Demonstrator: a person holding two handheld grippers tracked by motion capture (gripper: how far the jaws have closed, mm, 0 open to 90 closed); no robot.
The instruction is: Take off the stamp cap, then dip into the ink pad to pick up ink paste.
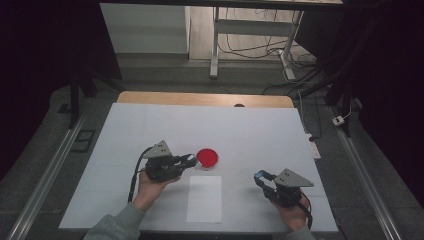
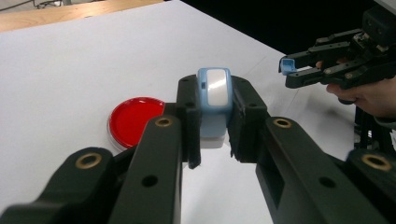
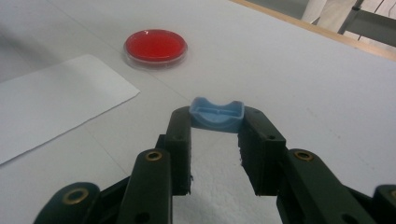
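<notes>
My left gripper point(image 2: 215, 91) is shut on a small light-blue piece with a white face point(image 2: 214, 84), held just above the white table. In the high view this gripper point(image 1: 192, 160) sits left of centre, its tips right beside a round red dish point(image 1: 207, 158) point(image 2: 134, 119). My right gripper point(image 3: 217, 119) is shut on a small blue cap point(image 3: 217, 113), its hollow side facing the camera. The same gripper point(image 1: 259, 176) hovers at the front right, and the left gripper view shows it point(image 2: 290, 66) with the cap point(image 2: 286, 63) at its tips. The red dish point(image 3: 155, 45) lies farther off.
A white paper sheet point(image 1: 205, 199) point(image 3: 51, 100) lies flat on the white table cover point(image 1: 250, 130) near the front edge, between the two hands. A wooden table edge point(image 1: 200, 98) shows at the back. Desk legs and cables point(image 1: 250, 47) are on the floor beyond.
</notes>
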